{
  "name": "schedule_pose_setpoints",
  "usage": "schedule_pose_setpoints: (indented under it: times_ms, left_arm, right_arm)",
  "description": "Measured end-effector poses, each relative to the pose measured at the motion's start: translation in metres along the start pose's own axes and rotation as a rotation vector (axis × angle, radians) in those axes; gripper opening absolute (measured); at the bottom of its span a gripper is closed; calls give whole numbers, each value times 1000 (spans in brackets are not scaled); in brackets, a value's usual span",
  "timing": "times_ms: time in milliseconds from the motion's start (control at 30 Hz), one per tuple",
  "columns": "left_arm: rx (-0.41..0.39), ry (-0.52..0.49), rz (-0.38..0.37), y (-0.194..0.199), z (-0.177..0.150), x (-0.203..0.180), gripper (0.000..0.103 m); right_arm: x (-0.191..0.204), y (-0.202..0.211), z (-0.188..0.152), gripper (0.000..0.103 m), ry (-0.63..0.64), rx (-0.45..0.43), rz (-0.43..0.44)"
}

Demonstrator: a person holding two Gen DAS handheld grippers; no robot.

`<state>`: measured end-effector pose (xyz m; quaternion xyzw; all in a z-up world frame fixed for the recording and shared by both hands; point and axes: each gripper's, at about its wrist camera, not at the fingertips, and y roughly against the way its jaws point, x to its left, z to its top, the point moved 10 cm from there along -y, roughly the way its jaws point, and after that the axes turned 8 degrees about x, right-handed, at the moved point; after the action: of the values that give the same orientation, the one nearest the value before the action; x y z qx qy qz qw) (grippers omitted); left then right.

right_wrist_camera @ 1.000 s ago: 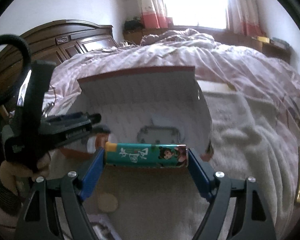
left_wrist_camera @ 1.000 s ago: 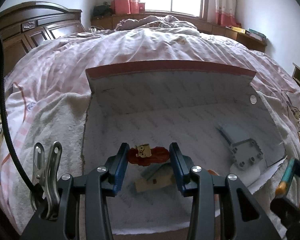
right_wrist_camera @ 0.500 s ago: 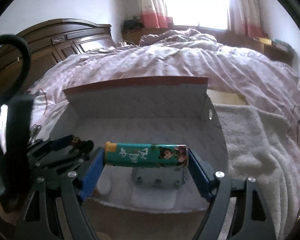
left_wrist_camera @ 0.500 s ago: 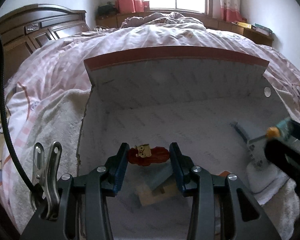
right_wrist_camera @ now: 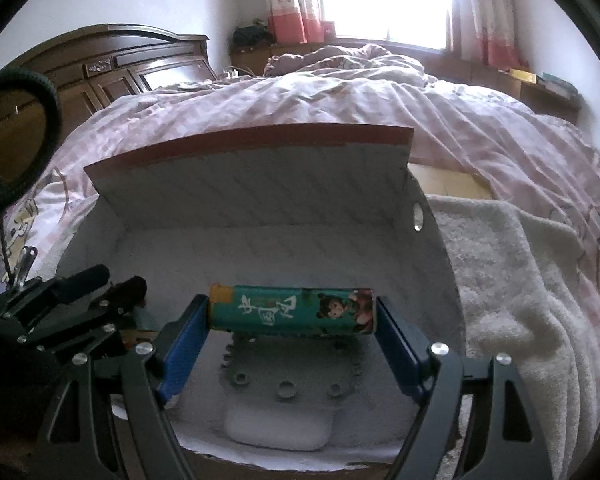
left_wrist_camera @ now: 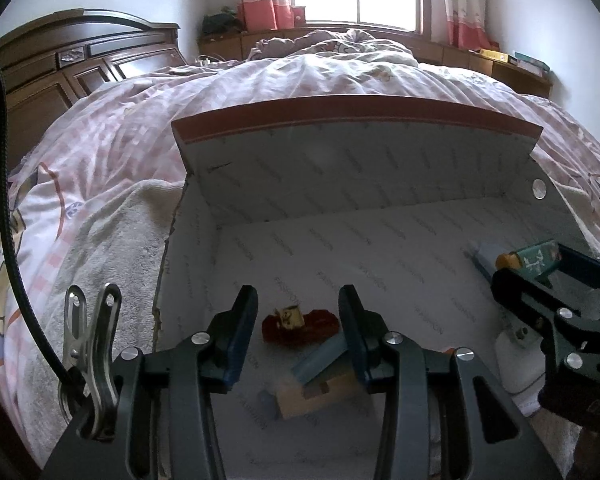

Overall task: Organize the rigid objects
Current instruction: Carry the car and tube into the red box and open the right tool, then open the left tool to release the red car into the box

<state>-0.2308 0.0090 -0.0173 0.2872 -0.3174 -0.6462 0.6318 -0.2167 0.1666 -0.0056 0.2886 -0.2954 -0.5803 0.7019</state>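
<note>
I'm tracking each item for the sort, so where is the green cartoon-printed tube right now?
The green tube is clamped lengthwise in the right gripper, above the grey studded plate at the right of the open box.

we see the box (left_wrist_camera: pixel 340 152) open at the top, so the way in is from above and over its low near edge. its raised lid (right_wrist_camera: pixel 260 168) walls off the far side, and side walls close left and right. the middle and far floor lie bare. near the front, a red piece (left_wrist_camera: pixel 300 326) and a wooden block (left_wrist_camera: pixel 316 396) crowd the left, a grey plate (right_wrist_camera: pixel 288 384) and white pad (right_wrist_camera: pixel 276 430) the right. the right gripper (right_wrist_camera: pixel 292 332), clamped on a green tube (right_wrist_camera: pixel 292 312), fills the space above those. the left gripper (left_wrist_camera: pixel 298 332) hangs over the red piece.
</note>
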Motion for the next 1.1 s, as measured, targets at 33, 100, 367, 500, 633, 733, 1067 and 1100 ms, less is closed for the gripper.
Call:
schedule_pose_setpoints:
  times_ms: [33,100,367,500,633,733,1067,1100]
  left_arm:
    - [-1,0,0,0,0,0,42]
    - [-3,1,0,0,0,0,42]
    - [15,1,-5,0,-1,0,52]
    - [13,10,-1,1,-3,0,56]
    - [18,17,-7,3,-5,0,57]
    - [28,35,-31,6,-7,1,57]
    - [15,70,-59,37,-15,8,57]
    - [15,66,-59,39,-16,8,57]
  right_arm:
    - [0,0,0,84,2,0,0]
    - [0,0,-1,84,2,0,-7]
    - [1,5,-1,95,-25,-14,20]
    - [1,9,-2,95,-34,-20,36]
    - [0,15,-2,96,-56,-26,60]
    - [1,22,-3,96,-71,-35,75]
    - [9,43,-14,96,-78,-31,100]
    - [10,45,-17,96,-76,-26,108]
